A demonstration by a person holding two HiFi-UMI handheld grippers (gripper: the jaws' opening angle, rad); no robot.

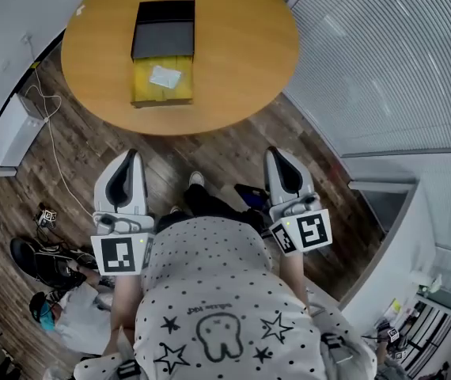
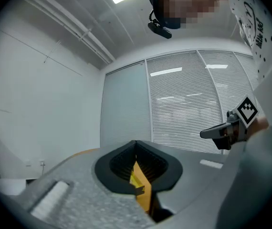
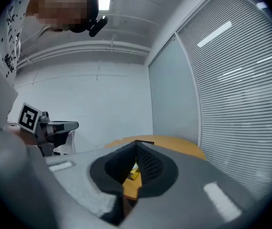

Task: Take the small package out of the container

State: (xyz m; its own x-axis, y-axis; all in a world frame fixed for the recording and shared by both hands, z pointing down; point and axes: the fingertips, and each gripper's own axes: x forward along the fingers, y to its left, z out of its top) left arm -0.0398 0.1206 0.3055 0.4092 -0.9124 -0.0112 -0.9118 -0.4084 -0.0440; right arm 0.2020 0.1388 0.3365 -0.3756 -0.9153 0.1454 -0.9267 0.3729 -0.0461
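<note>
Head view: on the round wooden bench [image 1: 233, 62], a black container [image 1: 164, 26] with its yellow tray [image 1: 140, 85] slid out holds the small package [image 1: 164, 77]. The left hand-held gripper [image 1: 133, 156] and right hand-held gripper [image 1: 273, 153] hang short of the bench, above the floor [image 1: 91, 157].

Left gripper view: jaws pressed together, empty.

Right gripper view: jaws pressed together, empty.

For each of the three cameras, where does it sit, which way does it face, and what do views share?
Head view: on the person's head, facing steeply down at the round table, container and small package; shows shirt, left gripper, right gripper.
Left gripper view: on the left gripper, along its shut jaws toward the blinds; shows the right gripper.
Right gripper view: on the right gripper, toward the table; shows the left gripper.
Shared: all see the table.
</note>
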